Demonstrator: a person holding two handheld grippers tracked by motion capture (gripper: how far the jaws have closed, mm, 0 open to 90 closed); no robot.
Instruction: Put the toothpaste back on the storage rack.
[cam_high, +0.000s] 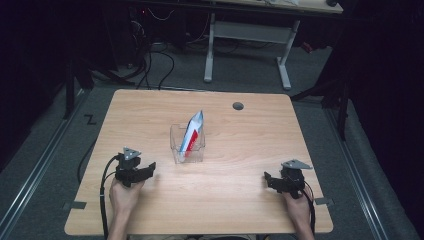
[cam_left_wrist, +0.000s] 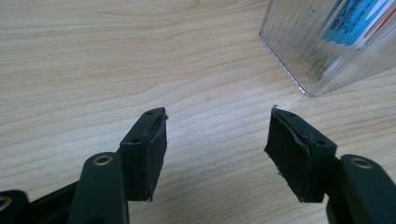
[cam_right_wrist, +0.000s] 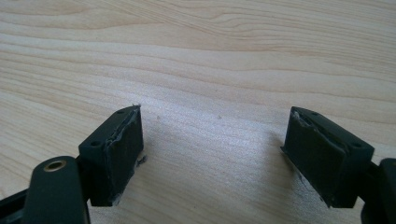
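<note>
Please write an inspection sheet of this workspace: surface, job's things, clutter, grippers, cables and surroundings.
Surface: wooden table, with a round grey grommet.
Job's things: clear plastic box at mid-table; a blue, white and red packet stands tilted in it.
Clutter: nothing seen.
Grippers: left gripper open, empty, near the box; right gripper open, empty.
Cables: black cable trails from the left gripper.
Surroundings: dark room, white desk frame, floor cables.

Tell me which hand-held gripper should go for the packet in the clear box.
Left. The left hand-held gripper is nearer the clear box holding the packet, open, with the box just ahead in its view. The right hand-held gripper faces bare table.
</note>
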